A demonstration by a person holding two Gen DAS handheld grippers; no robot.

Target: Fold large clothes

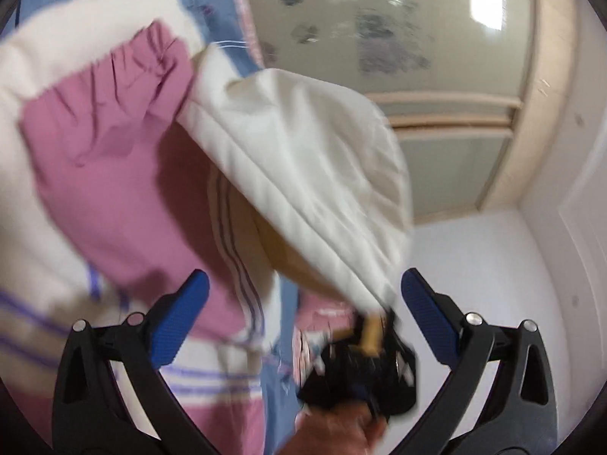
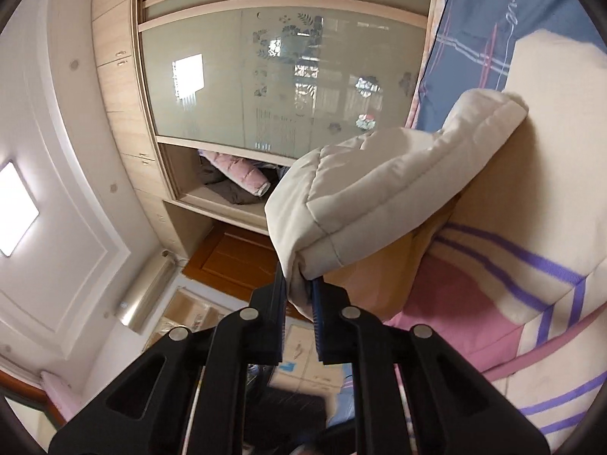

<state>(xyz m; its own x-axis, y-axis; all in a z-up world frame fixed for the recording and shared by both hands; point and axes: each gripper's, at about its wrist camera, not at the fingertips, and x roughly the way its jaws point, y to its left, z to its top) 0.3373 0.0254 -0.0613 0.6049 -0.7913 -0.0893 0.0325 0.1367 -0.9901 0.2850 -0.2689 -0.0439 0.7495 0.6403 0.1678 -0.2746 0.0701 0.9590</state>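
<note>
A cream padded garment with a tan lining hangs lifted over the bed. In the right wrist view its cuff end runs down into my right gripper, which is shut on it. My left gripper is open and empty, its blue pads wide apart. The right gripper shows blurred between them in the left wrist view, holding the cream fabric's tip.
A bedspread in pink, cream and purple stripes lies under the garment, with a blue plaid sheet beyond. A wardrobe with frosted glass doors and an open shelf of bedding stands past the bed.
</note>
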